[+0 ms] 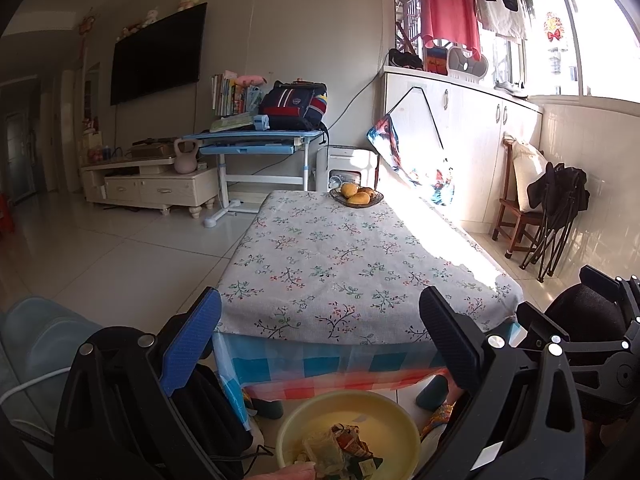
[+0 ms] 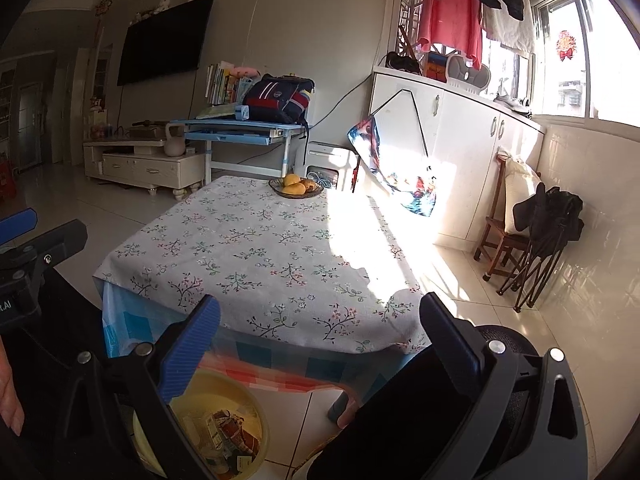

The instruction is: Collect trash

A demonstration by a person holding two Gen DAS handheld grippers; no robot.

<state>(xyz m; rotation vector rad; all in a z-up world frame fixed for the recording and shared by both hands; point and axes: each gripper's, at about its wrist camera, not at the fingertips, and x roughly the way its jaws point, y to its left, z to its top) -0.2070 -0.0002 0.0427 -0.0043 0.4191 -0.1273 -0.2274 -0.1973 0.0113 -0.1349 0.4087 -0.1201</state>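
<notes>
The trash [image 1: 340, 450] lay piled in a yellow basin [image 1: 384, 412] on the floor, just beyond the table's [image 1: 320, 264] near edge. The tabletop held only a fruit bowl [image 1: 356, 196] at its far end. Collecting looked finished. The left gripper [image 1: 320, 344] and the right gripper [image 2: 320, 344] were both released and empty.

Both wrist views low, near table [image 1: 360, 264] front edge, facing far wall — shared: table, yellow basin [image 1: 304, 420] below.

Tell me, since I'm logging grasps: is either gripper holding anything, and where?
Nothing is held: left gripper and right gripper are both open above the round yellow plastic basin.
</notes>
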